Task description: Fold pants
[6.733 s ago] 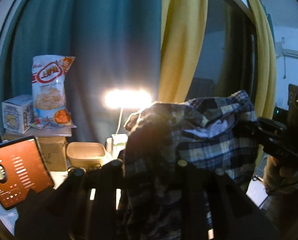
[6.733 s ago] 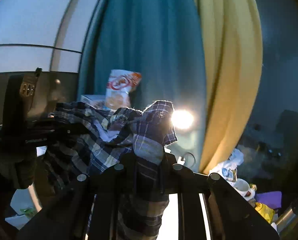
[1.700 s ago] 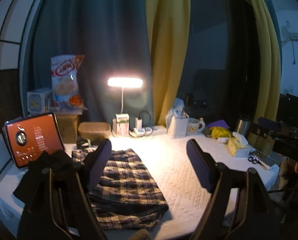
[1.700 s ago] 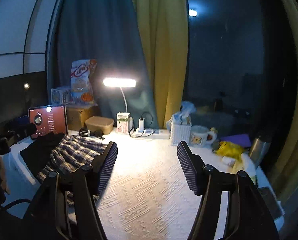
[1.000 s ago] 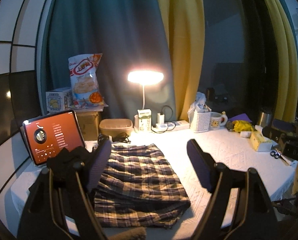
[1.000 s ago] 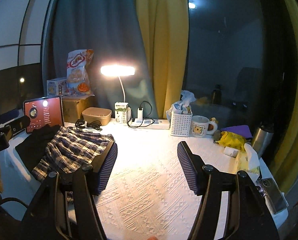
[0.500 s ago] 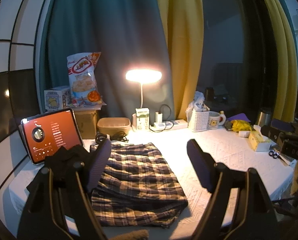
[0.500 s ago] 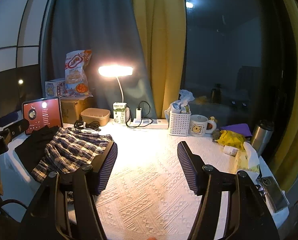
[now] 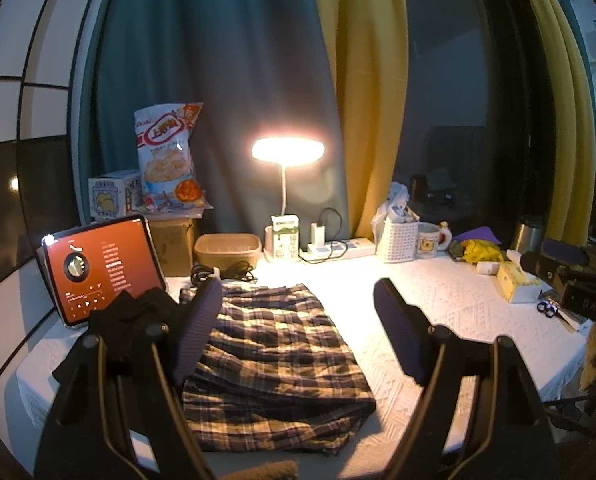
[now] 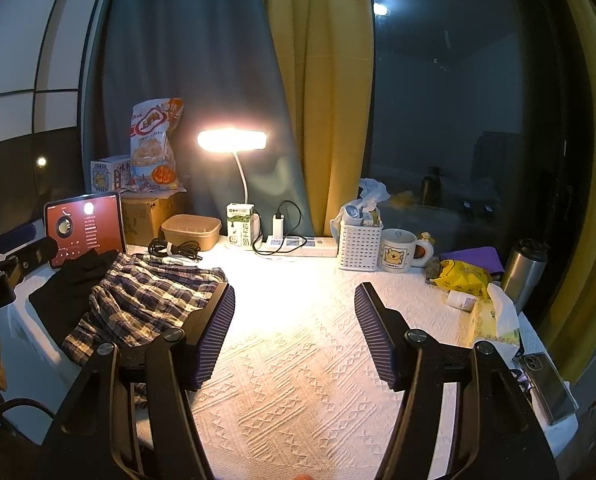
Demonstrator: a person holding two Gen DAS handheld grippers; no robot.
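Lying folded left of lamp (image 9: 287, 151) on white desk (image 9: 450, 304): pants (image 9: 274, 344); curtains behind; both tools (image 9: 298, 332) (image 10: 294, 332) wide open, empty.

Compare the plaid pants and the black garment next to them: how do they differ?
The plaid pants are checked and folded into a neat rectangle; the black garment is plain dark and lies in a looser heap. The pants sit nearer the table's middle, the black garment toward the tablet. Both rest on the white cloth, and neither is held.
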